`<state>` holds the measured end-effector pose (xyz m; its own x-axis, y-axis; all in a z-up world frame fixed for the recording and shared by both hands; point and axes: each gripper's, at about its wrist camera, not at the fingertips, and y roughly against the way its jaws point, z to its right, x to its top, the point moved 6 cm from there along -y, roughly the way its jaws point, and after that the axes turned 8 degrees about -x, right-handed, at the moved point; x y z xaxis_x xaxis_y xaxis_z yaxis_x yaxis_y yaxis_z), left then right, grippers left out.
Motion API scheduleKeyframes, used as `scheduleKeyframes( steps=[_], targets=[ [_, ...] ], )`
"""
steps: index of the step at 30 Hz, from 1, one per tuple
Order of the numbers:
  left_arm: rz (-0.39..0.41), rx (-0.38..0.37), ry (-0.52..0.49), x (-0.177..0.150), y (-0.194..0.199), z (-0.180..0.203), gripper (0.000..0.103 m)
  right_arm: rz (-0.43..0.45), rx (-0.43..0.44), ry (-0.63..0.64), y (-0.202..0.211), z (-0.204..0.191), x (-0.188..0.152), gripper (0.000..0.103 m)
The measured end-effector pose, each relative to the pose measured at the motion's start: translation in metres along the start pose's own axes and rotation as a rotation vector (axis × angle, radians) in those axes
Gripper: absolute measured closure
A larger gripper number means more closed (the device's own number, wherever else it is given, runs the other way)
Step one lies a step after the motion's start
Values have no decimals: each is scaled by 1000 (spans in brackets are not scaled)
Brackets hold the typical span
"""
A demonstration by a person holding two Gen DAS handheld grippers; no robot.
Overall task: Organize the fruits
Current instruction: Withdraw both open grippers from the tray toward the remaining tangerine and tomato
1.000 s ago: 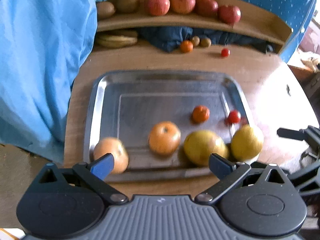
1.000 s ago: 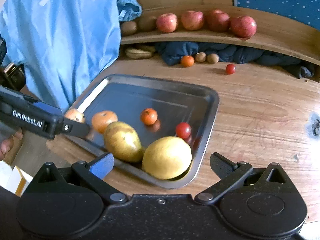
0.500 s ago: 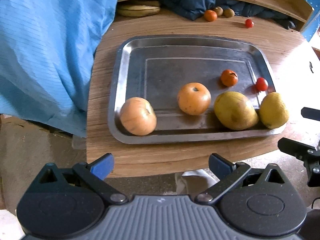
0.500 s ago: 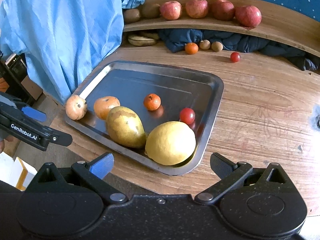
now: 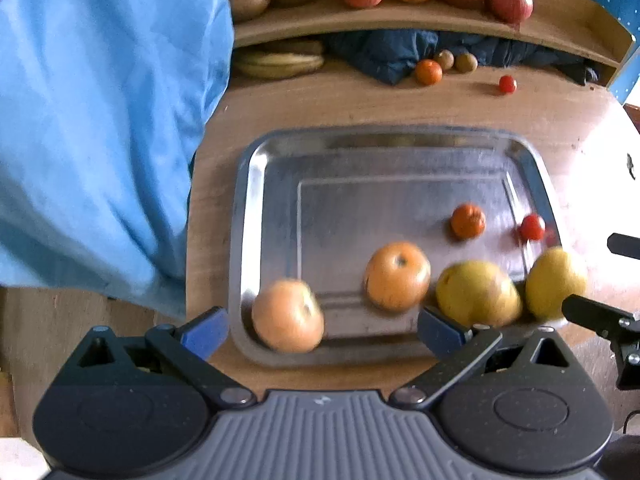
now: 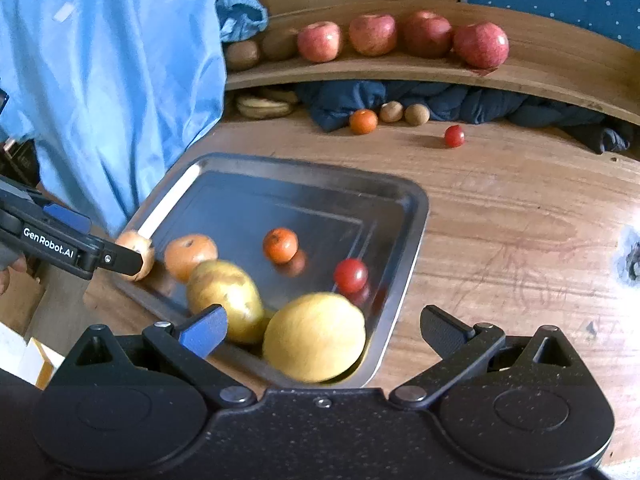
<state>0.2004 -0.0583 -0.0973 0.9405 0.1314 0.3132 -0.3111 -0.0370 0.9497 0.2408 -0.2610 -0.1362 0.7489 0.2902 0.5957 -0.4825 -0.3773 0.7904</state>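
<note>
A steel tray point(image 5: 248, 200) on the wooden table holds a pale orange fruit point(image 5: 288, 316), an orange persimmon point(image 5: 396, 276), a yellow-green pear point(image 5: 476, 294), a lemon point(image 5: 554, 282), a small tangerine point(image 5: 468, 221) and a cherry tomato point(image 5: 532, 227). My left gripper point(image 5: 322, 330) is open at the tray's near edge, and the pale fruit lies in its gap, nearer the left finger. My right gripper point(image 6: 322, 330) is open just short of the lemon point(image 6: 316, 336), with the pear point(image 6: 224, 296) by its left finger. The left gripper's finger point(image 6: 120, 258) overlaps the pale fruit point(image 6: 136, 254).
A curved wooden shelf point(image 6: 540, 68) at the back carries several red apples point(image 6: 372, 34) and kiwis point(image 6: 242, 54). Below it lie bananas point(image 6: 264, 106), dark blue cloth point(image 6: 460, 100), a tangerine point(image 6: 363, 121), two small brown fruits and a cherry tomato point(image 6: 454, 136). Light blue fabric point(image 6: 112, 80) hangs on the left.
Both grippers have come forward again to the tray's near edge after drawing back. The pale fruit now lies within the left gripper's gap. Fruits have not shifted.
</note>
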Motion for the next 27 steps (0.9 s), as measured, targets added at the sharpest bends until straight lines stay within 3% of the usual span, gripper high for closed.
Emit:
scheduleKeyframes(
  steps=[14,22,27],
  targets=[
    [31,-59,-64,68,-27,23,1,12,-50,-45,-23,20,28,1],
    [54,-124,-20,106,-57,49,1,28,-117,-40,-36,33,43,1],
    [64,-140,-56,123,-67,65,1,21,-141,-44,-44,42,49,1]
  ],
)
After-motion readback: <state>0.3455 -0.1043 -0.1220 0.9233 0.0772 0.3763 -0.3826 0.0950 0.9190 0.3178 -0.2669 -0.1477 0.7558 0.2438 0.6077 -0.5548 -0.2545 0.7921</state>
